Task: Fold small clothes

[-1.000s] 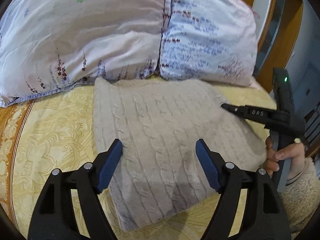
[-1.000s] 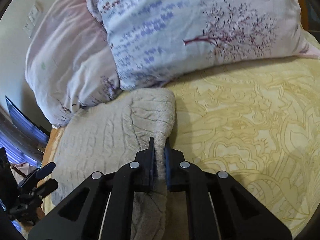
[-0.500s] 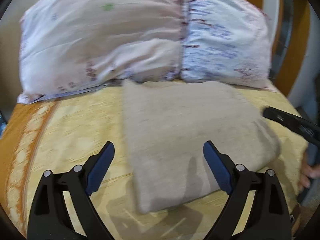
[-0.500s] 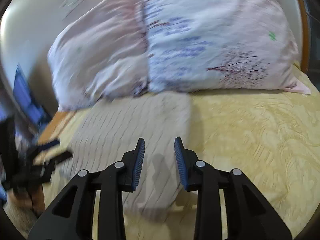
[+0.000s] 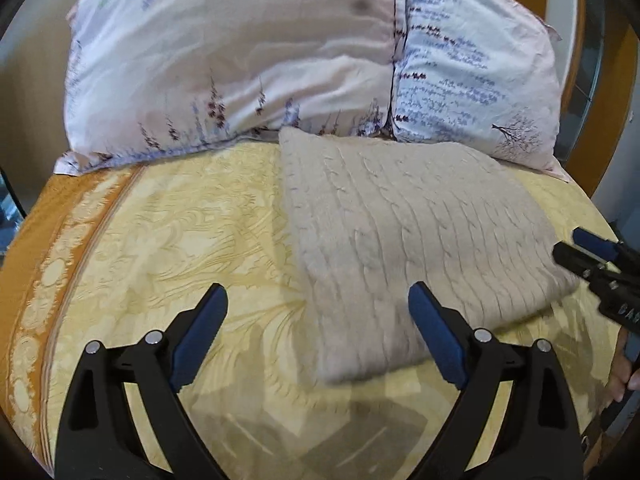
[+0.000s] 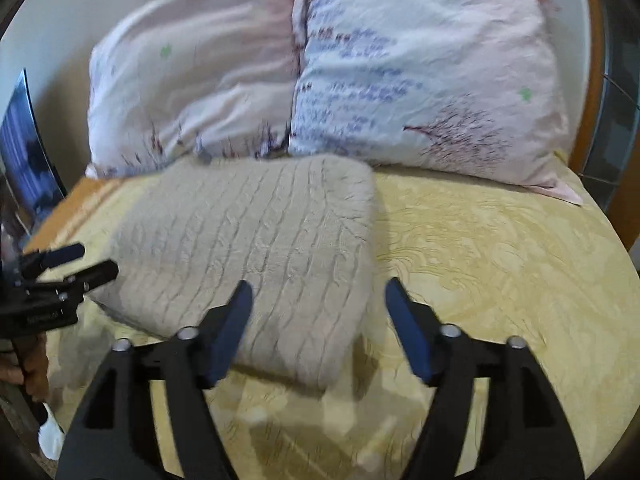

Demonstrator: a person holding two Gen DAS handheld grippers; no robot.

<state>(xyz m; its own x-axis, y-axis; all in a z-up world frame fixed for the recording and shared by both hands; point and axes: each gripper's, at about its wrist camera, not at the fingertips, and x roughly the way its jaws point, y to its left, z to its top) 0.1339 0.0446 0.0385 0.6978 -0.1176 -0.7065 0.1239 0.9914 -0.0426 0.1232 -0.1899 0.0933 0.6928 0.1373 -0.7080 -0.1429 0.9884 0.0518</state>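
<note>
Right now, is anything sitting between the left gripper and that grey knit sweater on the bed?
Nothing visible. The left gripper hangs open over the yellow bedspread, and the folded sweater lies just ahead with only bare bedspread between. The pillows sit behind it, and the right gripper is off to the side.

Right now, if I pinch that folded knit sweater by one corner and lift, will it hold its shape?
Probably not. The sweater looks like soft, thick cable knit, so it would likely droop and unfold. Its fuzzy surface should grip rather than slip, and its bulk suggests moderate weight.
</note>
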